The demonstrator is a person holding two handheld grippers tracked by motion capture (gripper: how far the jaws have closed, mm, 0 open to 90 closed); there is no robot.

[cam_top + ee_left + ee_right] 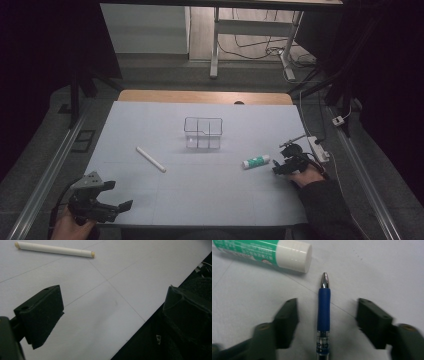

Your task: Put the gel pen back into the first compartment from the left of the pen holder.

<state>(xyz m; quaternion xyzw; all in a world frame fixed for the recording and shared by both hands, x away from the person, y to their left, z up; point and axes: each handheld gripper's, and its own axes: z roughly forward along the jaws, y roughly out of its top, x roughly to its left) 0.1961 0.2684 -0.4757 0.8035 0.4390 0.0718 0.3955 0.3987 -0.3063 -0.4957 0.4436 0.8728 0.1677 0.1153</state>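
Surface: a pale grey-white sheet (200,190) with faint grid creases covers the table; a strip of bare light wood tabletop (205,96) shows along the far edge. Room dim. Beyond the table at 12 o'clock, a white-legged desk frame (250,45) with loose black cables on the floor. Dark drapes close in on both sides. A white power strip (318,148) sits at the sheet's 3 o'clock edge.

Right gripper (327,315): jaws apart, straddling a blue-grip ballpoint pen with clear barrel and silver tip (323,315). The pen lies flat on the sheet between the pads, gap visible on each side, neither pad touching. In the high view the right gripper (281,167) sits at about 4 o'clock on the sheet.

A green-and-white glue stick with white cap (269,252) lies on its side just beyond the pen's tip, apart from it; in the high view, the glue stick (256,161) is just beside the gripper.

Left gripper (116,196): at 7 o'clock near the front edge, jaws wide, nothing between them.

A clear plastic divided organiser box (203,133) stands near the centre. A white cylindrical marker (151,159) lies at 9 o'clock, well apart from both grippers.
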